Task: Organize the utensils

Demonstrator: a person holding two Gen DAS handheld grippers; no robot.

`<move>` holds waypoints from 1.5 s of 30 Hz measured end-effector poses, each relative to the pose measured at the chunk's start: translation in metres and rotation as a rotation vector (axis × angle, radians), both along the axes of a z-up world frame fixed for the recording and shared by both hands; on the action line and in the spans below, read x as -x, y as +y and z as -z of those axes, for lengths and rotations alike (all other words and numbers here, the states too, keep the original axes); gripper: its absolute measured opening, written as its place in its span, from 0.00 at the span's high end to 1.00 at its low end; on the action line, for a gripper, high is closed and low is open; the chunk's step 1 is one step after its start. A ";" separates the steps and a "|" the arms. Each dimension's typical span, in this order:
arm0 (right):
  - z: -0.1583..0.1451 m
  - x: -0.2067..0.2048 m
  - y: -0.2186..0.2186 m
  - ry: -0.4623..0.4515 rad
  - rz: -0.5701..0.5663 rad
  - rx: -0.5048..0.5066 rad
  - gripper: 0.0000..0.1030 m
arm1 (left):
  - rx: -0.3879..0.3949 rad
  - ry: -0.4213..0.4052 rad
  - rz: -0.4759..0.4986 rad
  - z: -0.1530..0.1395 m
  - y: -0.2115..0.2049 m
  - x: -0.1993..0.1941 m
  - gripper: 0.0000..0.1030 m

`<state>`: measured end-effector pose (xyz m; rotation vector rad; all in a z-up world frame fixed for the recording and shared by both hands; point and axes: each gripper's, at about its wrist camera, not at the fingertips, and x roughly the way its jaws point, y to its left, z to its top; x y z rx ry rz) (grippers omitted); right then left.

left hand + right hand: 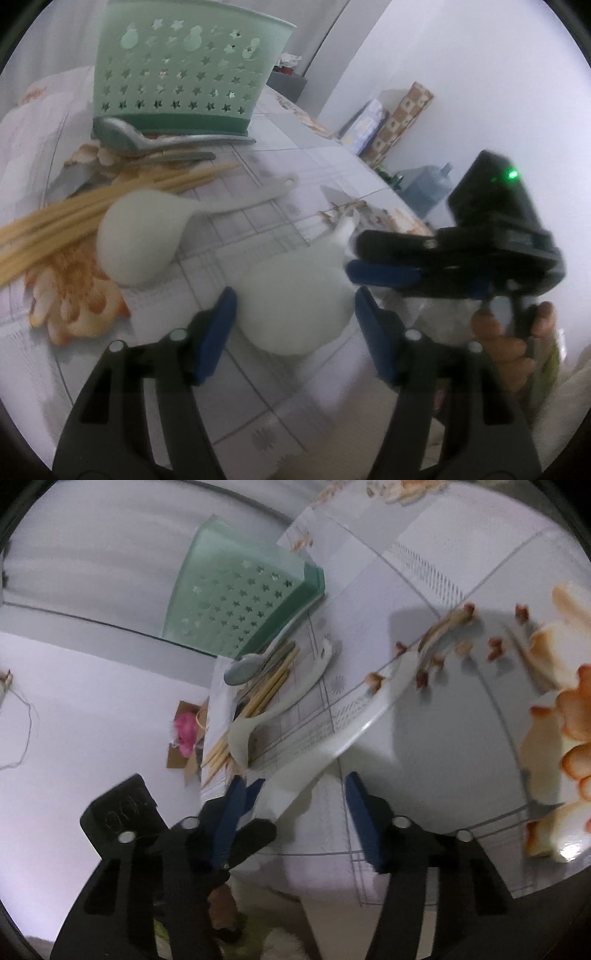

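Floral tablecloth (258, 387), white walls | your left gripper (295, 317) straddles a white ladle (295, 310), contact unclear | your right gripper (295, 805) half-open around its handle, grip unclear.

Ahead of left gripper (293, 314): white ladle bowl (295, 310) fills the gap btwn its fingers, no way straight thru. Right gripper (384, 258) crowds in from its right, at the ladle handle. Fwd-left blocked by 2nd white ladle (136, 236), chopsticks (110, 206), metal spoon (125, 136), green basket (184, 66) behind. Free tablecloth (288, 155) fwd-right of the basket, twd table's far edge.
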<state>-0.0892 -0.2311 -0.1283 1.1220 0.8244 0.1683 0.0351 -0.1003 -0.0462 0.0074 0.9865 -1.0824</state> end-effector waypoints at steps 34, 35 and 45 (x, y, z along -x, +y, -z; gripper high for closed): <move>0.034 0.011 0.011 0.106 0.059 -0.700 0.91 | -0.288 -0.466 0.012 -0.015 0.003 0.060 0.99; 0.027 0.016 0.005 0.097 0.051 -0.680 0.91 | -0.234 -0.348 0.002 -0.016 0.010 0.047 0.99; 0.005 0.028 -0.012 0.080 0.068 -0.486 0.74 | 0.019 0.231 -0.232 0.011 0.074 -0.033 0.88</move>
